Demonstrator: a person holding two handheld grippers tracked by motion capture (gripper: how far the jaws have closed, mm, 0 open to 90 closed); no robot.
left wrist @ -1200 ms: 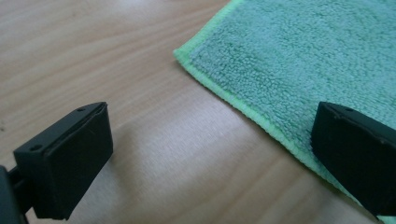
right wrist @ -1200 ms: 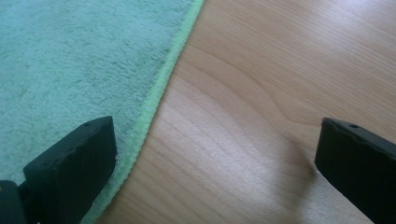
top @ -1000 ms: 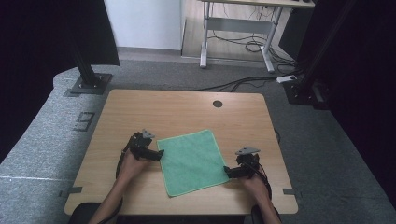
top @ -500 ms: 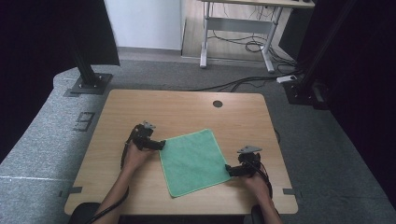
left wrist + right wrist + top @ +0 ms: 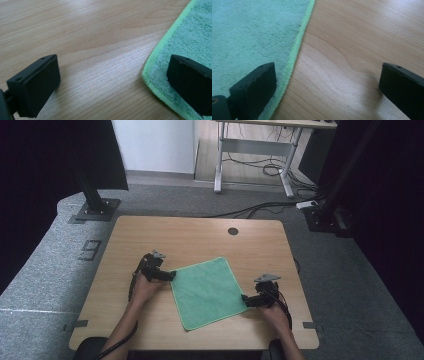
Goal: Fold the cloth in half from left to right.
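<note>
A green cloth (image 5: 207,292) lies flat on the wooden table (image 5: 200,237), a little rotated. My left gripper (image 5: 169,275) is open at the cloth's left corner. In the left gripper view one jaw hangs over the cloth (image 5: 190,45) and the other over bare wood, with the corner edge between them. My right gripper (image 5: 246,301) is open at the cloth's right corner. In the right gripper view one jaw sits over the cloth (image 5: 254,32) and the other over wood, straddling its light green hem.
A round cable hole (image 5: 233,231) sits near the table's far edge. Black stands (image 5: 95,205) rest on the grey floor at the left and right. A desk frame with cables (image 5: 255,155) stands farther back.
My left gripper slid up and right along the table to the cloth's left corner. The right gripper barely moved. The cloth lies as before.
</note>
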